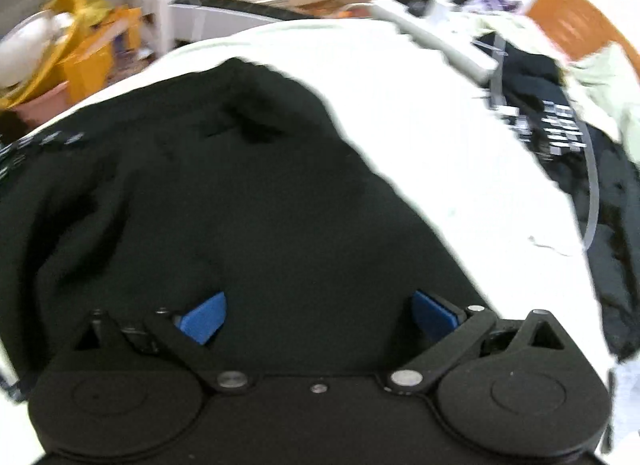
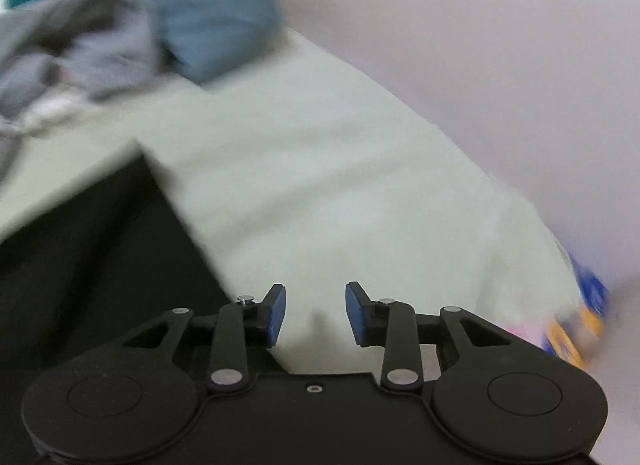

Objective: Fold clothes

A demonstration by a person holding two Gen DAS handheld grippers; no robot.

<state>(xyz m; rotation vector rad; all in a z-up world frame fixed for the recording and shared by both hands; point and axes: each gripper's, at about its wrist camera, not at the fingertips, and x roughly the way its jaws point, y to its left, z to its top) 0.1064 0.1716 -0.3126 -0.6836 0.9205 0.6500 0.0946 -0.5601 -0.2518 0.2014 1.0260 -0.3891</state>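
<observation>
Left wrist: pale sheet (image 1: 420, 113) under black garment (image 1: 240, 193), cluttered rm

Both views are smeared by motion. In the left wrist view, the black fabric garment (image 1: 208, 193) runs under the left tool (image 1: 320, 319) and off the left edge, so its full outline stays unknown. Beyond that tool and to its right, a dark heap with white printing (image 1: 556, 125) is too blurred to identify. Ahead of the right tool (image 2: 315, 315), the grey-and-blue pile of clothes (image 2: 132, 25) is smeared and cropped at the top edge; a blue-and-orange object (image 2: 580, 321) to that tool's right is unreadable.
</observation>
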